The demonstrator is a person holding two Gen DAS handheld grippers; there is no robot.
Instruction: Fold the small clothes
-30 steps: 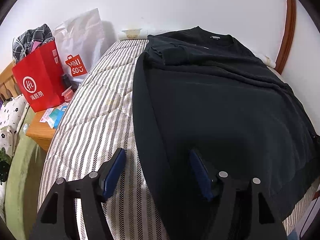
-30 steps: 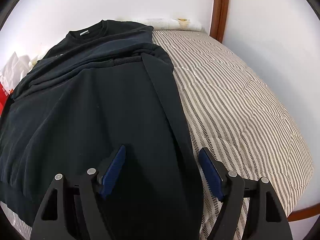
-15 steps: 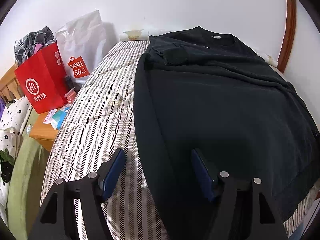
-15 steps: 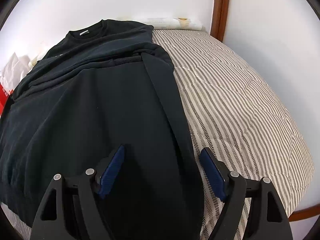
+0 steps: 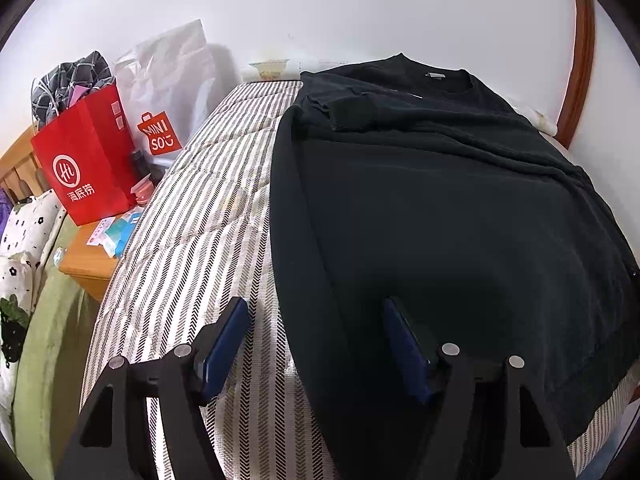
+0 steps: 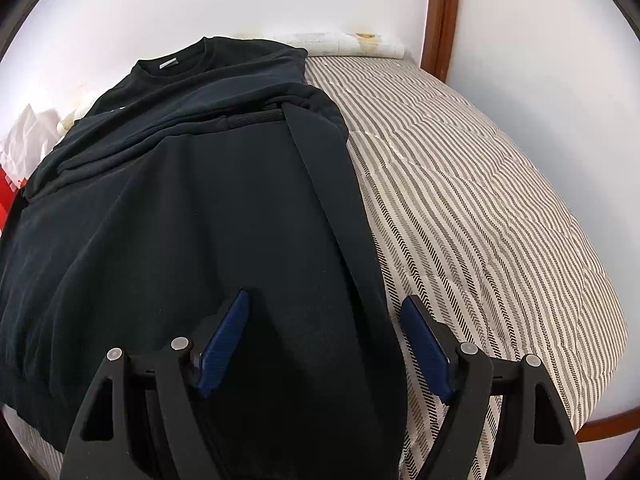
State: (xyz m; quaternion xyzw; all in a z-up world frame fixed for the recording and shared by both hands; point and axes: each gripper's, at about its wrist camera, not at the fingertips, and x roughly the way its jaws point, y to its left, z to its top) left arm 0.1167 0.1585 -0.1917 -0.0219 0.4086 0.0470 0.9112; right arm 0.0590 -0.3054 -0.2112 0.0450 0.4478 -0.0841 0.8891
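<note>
A black long-sleeved sweater [image 5: 460,208] lies flat on a striped bed [image 5: 192,240], collar at the far end, both sleeves folded in over the body. It also shows in the right wrist view [image 6: 180,240]. My left gripper [image 5: 316,340] is open and empty, hovering over the sweater's near left edge, its right finger above the cloth. My right gripper [image 6: 326,340] is open and empty over the sweater's near right edge, where a folded strip [image 6: 340,208] runs along the side.
A red paper bag [image 5: 88,164] and a white bag [image 5: 172,92] stand on a wooden nightstand [image 5: 88,264] left of the bed. A flowered pillow [image 5: 20,240] lies at far left. White walls and a wooden post [image 6: 440,16] bound the bed [image 6: 500,220].
Both grippers have drawn back slightly toward the near edge of the bed and stayed open. The sweater has not moved.
</note>
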